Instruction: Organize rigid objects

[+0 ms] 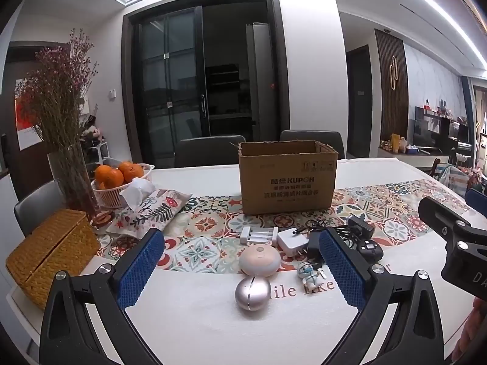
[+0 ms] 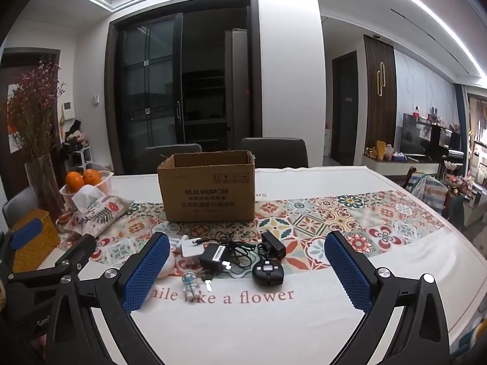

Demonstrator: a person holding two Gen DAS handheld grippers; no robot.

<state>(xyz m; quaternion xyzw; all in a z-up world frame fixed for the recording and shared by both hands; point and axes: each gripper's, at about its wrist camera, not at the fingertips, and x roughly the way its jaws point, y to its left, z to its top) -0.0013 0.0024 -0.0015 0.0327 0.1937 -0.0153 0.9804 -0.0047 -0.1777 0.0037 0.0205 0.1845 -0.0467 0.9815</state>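
An open cardboard box [image 1: 287, 179] stands at the table's middle; it also shows in the right wrist view [image 2: 208, 193]. In front of it lie a silver egg-shaped object [image 1: 252, 292], a pink round gadget [image 1: 259, 260], a white battery charger [image 1: 258, 234], a white plug [image 1: 290, 241], a small figurine keychain [image 1: 308, 273], black adapters with cables [image 2: 225, 251] and a black round device [image 2: 268, 272]. My left gripper [image 1: 243, 269] is open and empty, hovering before the silver egg. My right gripper [image 2: 248, 269] is open and empty, facing the adapters and black device.
On the left stand a vase of dried flowers [image 1: 65, 140], a basket of oranges [image 1: 117, 182], a patterned tissue pouch [image 1: 149, 210] and a wicker box [image 1: 51, 255]. Two chairs [image 1: 210, 150] stand behind the table. A patterned runner [image 2: 350, 222] crosses the white tablecloth.
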